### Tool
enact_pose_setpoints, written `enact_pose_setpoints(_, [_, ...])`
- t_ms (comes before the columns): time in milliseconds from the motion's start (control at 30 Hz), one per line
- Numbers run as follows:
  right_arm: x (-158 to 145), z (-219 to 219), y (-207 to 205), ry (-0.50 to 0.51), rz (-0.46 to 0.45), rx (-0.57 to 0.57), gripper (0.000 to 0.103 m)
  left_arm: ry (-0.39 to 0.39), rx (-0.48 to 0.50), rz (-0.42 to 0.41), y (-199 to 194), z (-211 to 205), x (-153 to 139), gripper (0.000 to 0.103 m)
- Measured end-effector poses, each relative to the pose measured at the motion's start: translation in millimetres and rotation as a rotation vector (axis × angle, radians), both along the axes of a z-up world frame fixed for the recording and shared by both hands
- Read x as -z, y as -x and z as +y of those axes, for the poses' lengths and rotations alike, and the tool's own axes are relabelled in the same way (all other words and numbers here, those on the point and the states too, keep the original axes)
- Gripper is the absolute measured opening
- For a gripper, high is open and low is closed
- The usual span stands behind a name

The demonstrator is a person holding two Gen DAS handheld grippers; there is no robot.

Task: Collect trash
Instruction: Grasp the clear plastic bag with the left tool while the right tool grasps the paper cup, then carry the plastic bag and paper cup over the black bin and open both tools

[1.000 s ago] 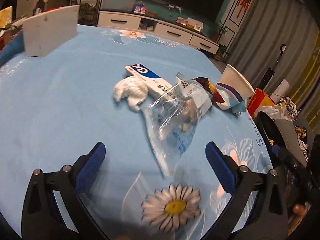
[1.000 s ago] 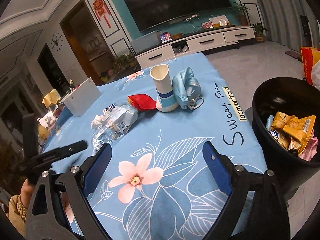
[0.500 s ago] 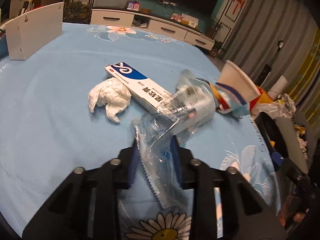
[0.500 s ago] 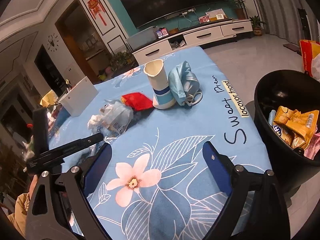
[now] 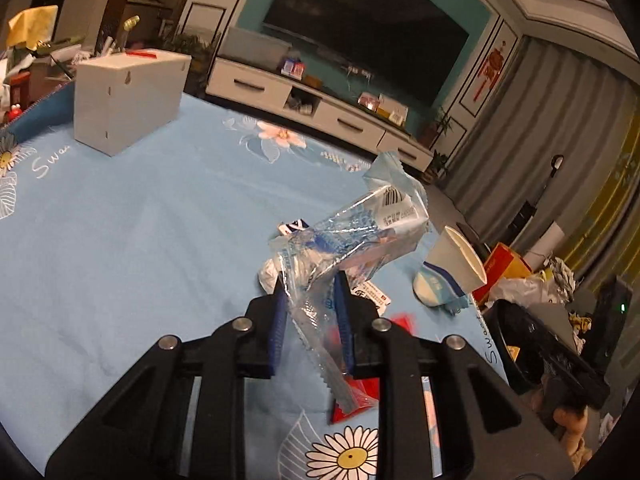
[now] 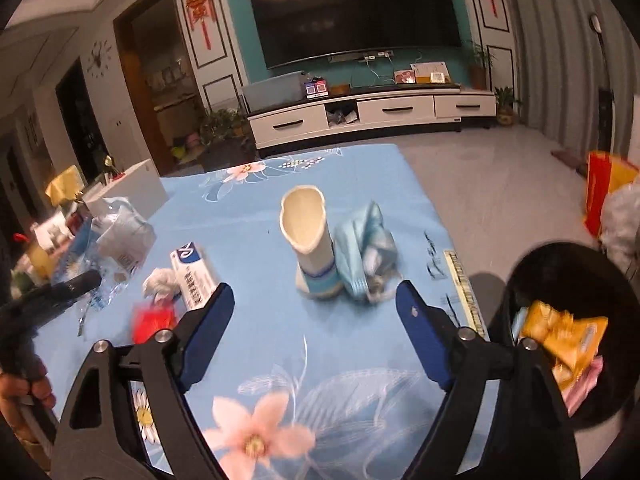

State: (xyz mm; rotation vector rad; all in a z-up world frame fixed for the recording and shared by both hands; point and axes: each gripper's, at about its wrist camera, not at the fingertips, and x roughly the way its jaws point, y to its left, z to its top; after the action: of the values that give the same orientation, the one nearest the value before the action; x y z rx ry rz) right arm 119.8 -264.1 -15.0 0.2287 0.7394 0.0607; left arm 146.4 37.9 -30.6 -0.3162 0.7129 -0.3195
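Observation:
My left gripper [image 5: 310,284] is closing on a clear plastic bag [image 5: 360,232]; its blue pads pinch the bag and hold it above the table. On the blue cloth below lie a white tissue [image 6: 160,280], a toothpaste box [image 6: 194,272] and a red wrapper [image 6: 154,320]. My right gripper [image 6: 314,290] hovers over the table with nothing between its fingers, its jaws closing. Just beyond its tips stand a dented paper cup [image 6: 308,236] and a crumpled blue face mask [image 6: 364,248].
A black bin [image 6: 560,247] holding yellow snack bags stands off the table's right edge. A white box [image 5: 124,96] sits at the table's far left. A person's hand [image 6: 24,384] grips the left tool. Beyond the table are a TV cabinet and grey curtains.
My left gripper went from wide open to pinched on the plastic bag and lifted it off the cloth. My right gripper moved in toward the cup and its jaws narrowed.

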Motion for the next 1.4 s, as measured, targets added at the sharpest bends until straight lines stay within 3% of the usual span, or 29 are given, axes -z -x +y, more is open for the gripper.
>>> enact_pose_setpoints(200, [8,18,-36,0.096,0.019,-0.017,0.068,0.018,-0.001,-0.021,0,6,0,0.024])
enact_pose_setpoints(367, [18,27,-55,0.155,0.037,-0.005,0.05,0.033,-0.001,-0.005,4,8,8,0.024])
enact_pose_setpoints(500, [23,25,-59,0.159,0.058,0.002,0.025,0.039,-0.001,0.0,4,9,9,0.024])
enact_pose_setpoints(600, [20,25,-48,0.117,0.035,-0.001,0.02,0.039,0.002,0.0,6,8,9,0.025])
enact_pose_setpoints(767, [-1,21,-7,0.022,-0.043,-0.009,0.019,0.04,0.009,-0.002,10,6,7,0.025])
enact_pose_setpoints(867, [-6,18,14,-0.04,-0.027,-0.042,0.019,0.036,0.024,-0.004,14,2,5,0.025])
enact_pose_setpoints(1133, [-10,10,62,-0.034,-0.019,-0.041,0.019,0.021,0.064,0.015,26,-13,4,0.025])
enact_pose_setpoints(1400, [-22,-10,81,-0.058,-0.071,0.003,0.019,-0.03,0.119,0.011,42,-44,-7,0.025])
